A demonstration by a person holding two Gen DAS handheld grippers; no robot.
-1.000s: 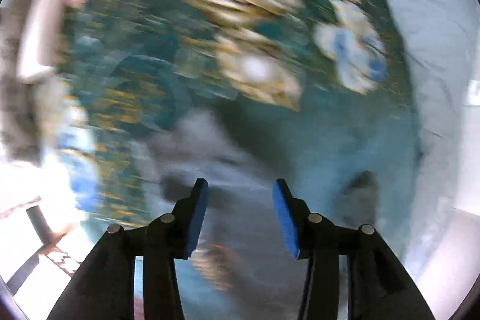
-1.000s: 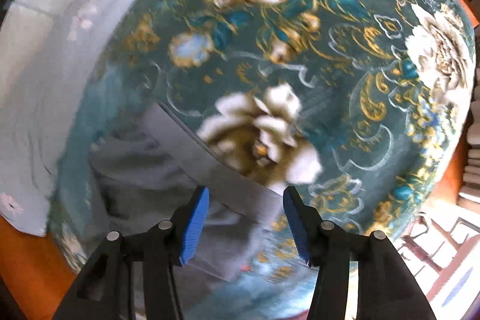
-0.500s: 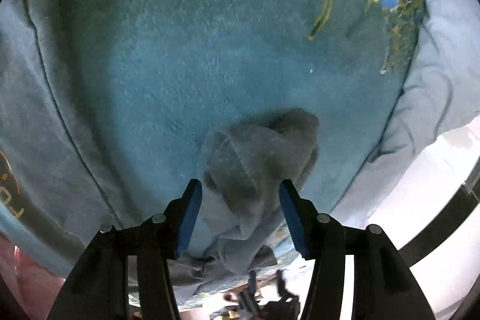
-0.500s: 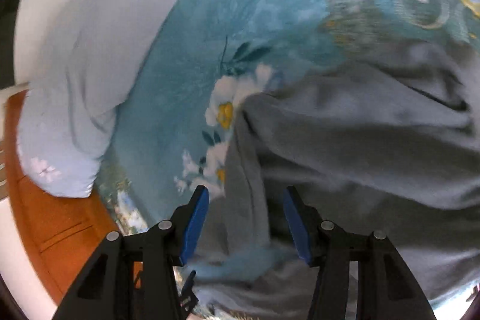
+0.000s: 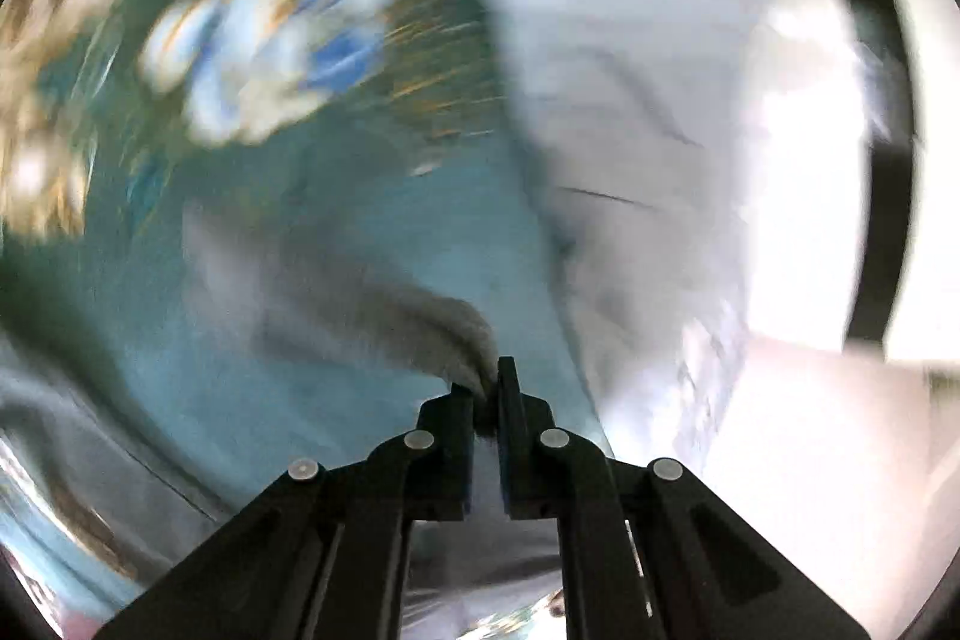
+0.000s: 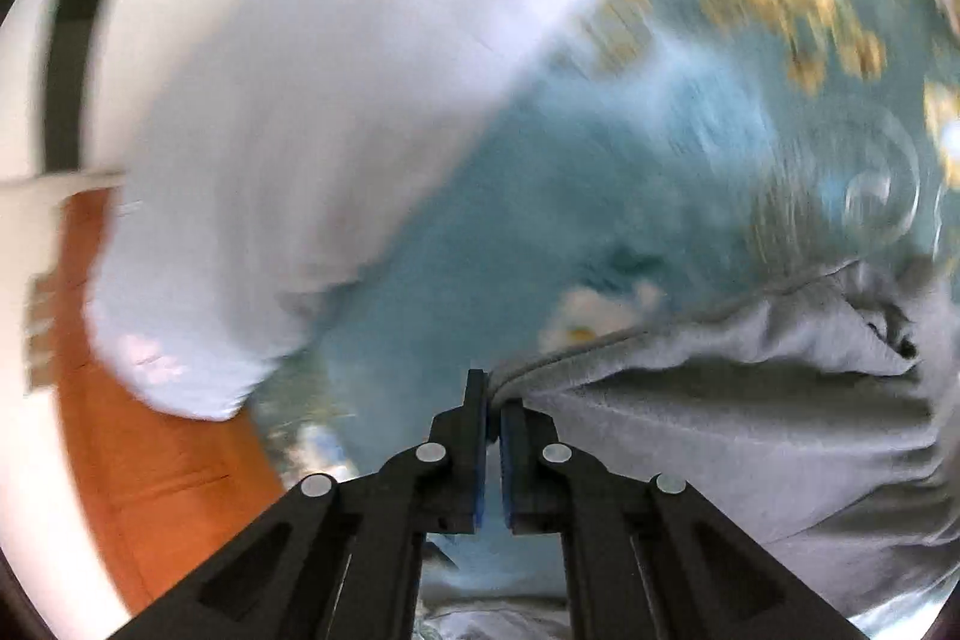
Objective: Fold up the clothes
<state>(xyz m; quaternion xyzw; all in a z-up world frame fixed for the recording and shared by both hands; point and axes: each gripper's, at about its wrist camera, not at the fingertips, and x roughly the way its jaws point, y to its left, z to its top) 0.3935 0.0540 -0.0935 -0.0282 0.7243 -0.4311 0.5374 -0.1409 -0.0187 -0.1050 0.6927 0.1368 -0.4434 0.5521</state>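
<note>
A grey garment (image 6: 750,400) lies on a teal floral bedspread (image 6: 540,196). In the right wrist view my right gripper (image 6: 493,406) is shut on the garment's hemmed edge, and the cloth spreads away to the right. In the left wrist view my left gripper (image 5: 487,388) is shut on a bunched end of the grey garment (image 5: 420,316), which trails off to the left over the bedspread (image 5: 312,376). Both views are blurred by motion.
A pale blue pillow or quilt (image 5: 648,100) borders the bedspread on the right of the left wrist view, and lies upper left (image 6: 288,100) in the right wrist view. An orange wooden bed frame (image 6: 150,430) shows lower left there. White wall and a dark bar (image 5: 882,196) lie beyond.
Both grippers were open around the grey cloth half a second ago; now each has closed on it. Both views have swung across the bed, and the cloth is pulled up from it.
</note>
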